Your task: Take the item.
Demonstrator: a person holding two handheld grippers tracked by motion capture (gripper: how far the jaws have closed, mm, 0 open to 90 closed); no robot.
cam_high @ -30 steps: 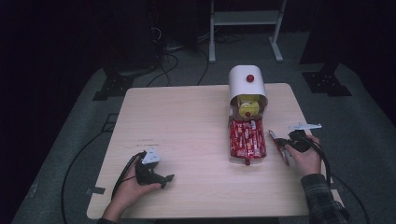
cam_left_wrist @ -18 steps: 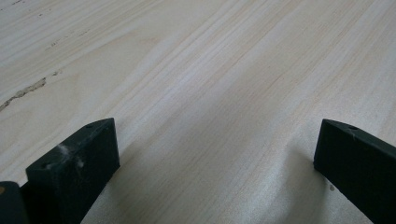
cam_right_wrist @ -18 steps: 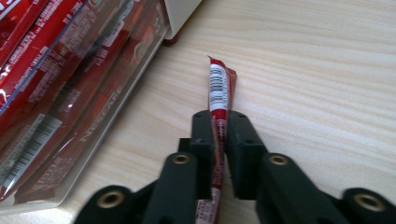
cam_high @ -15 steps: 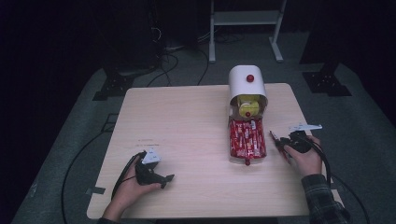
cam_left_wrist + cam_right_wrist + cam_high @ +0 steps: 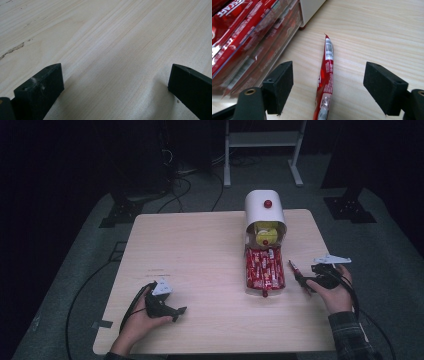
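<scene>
A thin red sachet [image 5: 328, 55] lies flat on the wooden table [image 5: 200, 255], just right of a clear tray [image 5: 247, 280] packed with the same red sachets. My right gripper [image 5: 328, 82] sits low over it. Its jaws have just been opening and now stand wide on either side of the sachet, with neither pad touching it. In the high view the right gripper [image 5: 302, 282] lies in a hand at the table's right, with the sachet [image 5: 294, 269] at its tips. My left gripper [image 5: 179, 311] rests on the table at the front left. In its own view the left gripper [image 5: 115, 82] is open over bare wood.
A white round-topped dispenser [image 5: 264, 207] with a red button stands behind the tray, with a yellow item [image 5: 266, 235] in its mouth. The tray's wall [image 5: 274, 42] is close on the left of my right gripper. Cables trail off the front edge to the dark floor.
The right gripper's jaws have spread apart around the red sachet, which now lies loose on the table. Both hands have stayed about where they were.
</scene>
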